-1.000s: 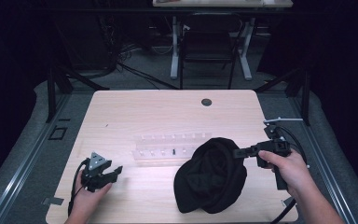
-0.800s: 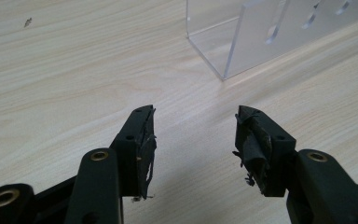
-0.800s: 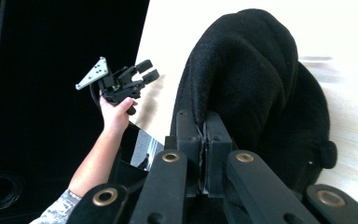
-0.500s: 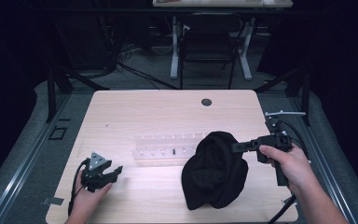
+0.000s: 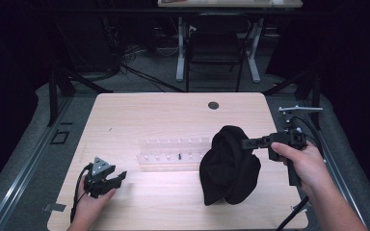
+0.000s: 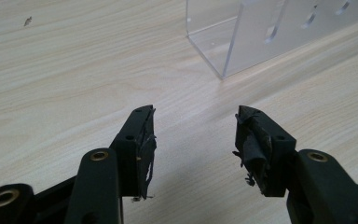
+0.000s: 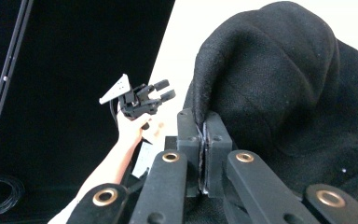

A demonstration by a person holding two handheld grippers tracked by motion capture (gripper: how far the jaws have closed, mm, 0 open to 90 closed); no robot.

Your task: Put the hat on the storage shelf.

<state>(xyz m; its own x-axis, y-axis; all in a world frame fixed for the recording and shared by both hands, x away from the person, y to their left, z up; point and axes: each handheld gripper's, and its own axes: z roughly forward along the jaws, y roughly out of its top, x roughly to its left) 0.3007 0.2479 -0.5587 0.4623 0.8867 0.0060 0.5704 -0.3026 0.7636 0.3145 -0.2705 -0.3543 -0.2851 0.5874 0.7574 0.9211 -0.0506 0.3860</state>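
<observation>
A black fabric hat (image 5: 229, 166) hangs from my right gripper (image 5: 244, 143), which is shut on a fold of its edge at the right of the table. In the right gripper view the jaws (image 7: 204, 122) pinch the hat's rim (image 7: 279, 79), and the cloth droops below them. The hat's lower part still reaches down to the tabletop beside a clear acrylic rack (image 5: 173, 149). My left gripper (image 5: 118, 178) rests near the front left corner, open with nothing between its fingers. The left gripper view has it (image 6: 195, 116) above bare wood, short of the rack's end (image 6: 261, 32).
The light wooden table (image 5: 149, 110) has a round cable hole (image 5: 213, 105) near its far edge. A bracket (image 5: 298, 109) sticks up at the right edge. Beyond the table stand a chair and desk legs (image 5: 217, 53) on the dark floor. The other hand's gripper (image 7: 161, 91) shows far off.
The right gripper has risen, pulling the hat up from a flat heap into a hanging bundle. The left gripper has stayed where it was.
</observation>
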